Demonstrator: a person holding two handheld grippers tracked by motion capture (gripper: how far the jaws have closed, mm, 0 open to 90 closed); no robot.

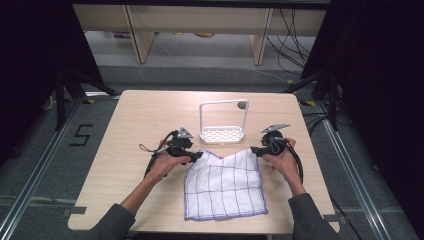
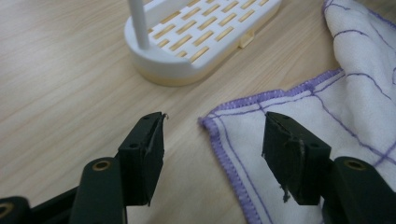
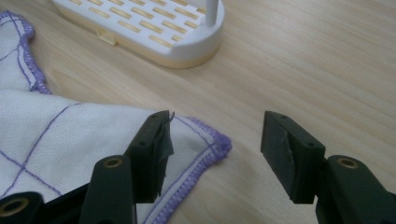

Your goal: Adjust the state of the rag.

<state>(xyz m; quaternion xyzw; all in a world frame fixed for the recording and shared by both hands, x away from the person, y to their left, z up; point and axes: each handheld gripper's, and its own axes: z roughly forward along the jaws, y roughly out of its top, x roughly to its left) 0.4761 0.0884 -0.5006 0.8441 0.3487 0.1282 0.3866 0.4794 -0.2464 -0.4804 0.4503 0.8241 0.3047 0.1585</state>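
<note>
Pale wood-grain table [image 1: 150,115] carries everything I have to work with, and I keep the things near its middle so both hands reach them. The white cloth [image 1: 223,186] with the purple grid lies flat on the near half, its two far corners spread wide, one toward each hand; I judge that layout is meant to give each gripper its own corner. Just beyond the cloth stands the white rack [image 1: 223,121], a slotted base with a tall hoop over it, close to the cloth's far edge, apart from it as far as I can tell.

My left gripper [image 2: 212,140] sits low over the table at the cloth's far-left corner, fingers [image 2: 144,156] wide apart and holding nothing; the purple hem lies between them, nearer the right-hand finger. My right gripper [image 3: 215,140] mirrors it at the far-right corner, also spread wide and empty, with the hemmed corner poking into the gap beside its left-hand finger. I read this as lining up for a pinch at both corners, not yet made.
</note>
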